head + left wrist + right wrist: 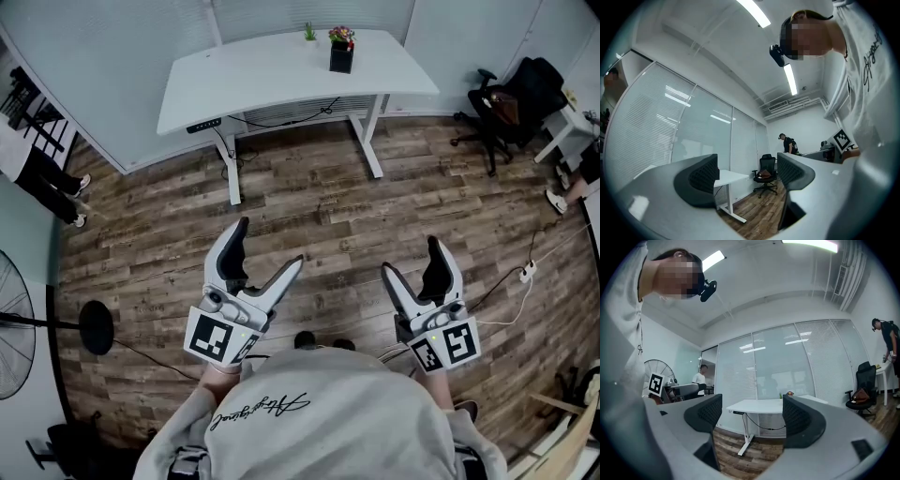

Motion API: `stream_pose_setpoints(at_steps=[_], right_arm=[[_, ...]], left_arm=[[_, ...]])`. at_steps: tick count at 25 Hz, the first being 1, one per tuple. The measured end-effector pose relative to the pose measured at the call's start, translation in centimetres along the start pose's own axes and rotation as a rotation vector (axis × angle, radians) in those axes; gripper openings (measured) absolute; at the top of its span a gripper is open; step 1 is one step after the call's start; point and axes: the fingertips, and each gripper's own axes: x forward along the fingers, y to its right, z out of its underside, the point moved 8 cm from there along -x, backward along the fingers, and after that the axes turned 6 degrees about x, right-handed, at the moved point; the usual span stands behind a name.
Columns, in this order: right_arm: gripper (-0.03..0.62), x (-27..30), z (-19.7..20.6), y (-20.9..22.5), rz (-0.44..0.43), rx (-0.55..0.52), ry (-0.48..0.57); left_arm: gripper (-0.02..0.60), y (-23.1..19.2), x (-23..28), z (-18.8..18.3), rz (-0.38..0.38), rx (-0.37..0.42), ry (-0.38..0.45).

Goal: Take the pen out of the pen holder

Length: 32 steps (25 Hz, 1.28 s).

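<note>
A black pen holder (341,56) with colourful pens stands on the far right part of the white desk (272,75), across the wooden floor from me. In the right gripper view the desk (761,405) is small and distant, and the pen holder (790,393) is a tiny spot on it. My left gripper (270,245) and right gripper (411,257) are held low in front of my body, both open and empty. The left gripper (747,176) looks past a desk corner (729,177). Nothing lies between the dark pads of the right gripper (752,420).
A small green plant (309,33) sits beside the holder. A black office chair (506,98) stands at the right, a fan (14,333) and a round stand base (97,326) at the left. A cable and socket strip (528,272) lie on the floor at the right. People stand at both edges.
</note>
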Motion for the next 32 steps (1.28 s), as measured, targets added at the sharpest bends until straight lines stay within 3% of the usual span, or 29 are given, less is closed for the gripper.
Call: stream_pose_setpoints(at_steps=[7, 12, 21, 32], right_arm=[[0.385, 1.6, 1.8, -2.5, 0.026, 0.045, 0.017], [0.383, 2.5, 2.3, -3.8, 0.017, 0.038, -0.026], [0.383, 4.7, 2.5, -1.7, 0.006, 0.036, -0.017], [0.383, 10.6, 1.1, 5.6, -0.018, 0.016, 0.008]], left_arm=[[0.382, -2.6, -1.7, 1.3, 0.033, -0.011, -0.013], [0.38, -4.0, -2.2, 1.6, 0.039, -0.021, -0.015], [0.38, -4.9, 0.2, 2.5, 0.029, -0.02, -0.004], [0.38, -7.3, 8.3, 4.4, 0.012, 0.005, 0.01]])
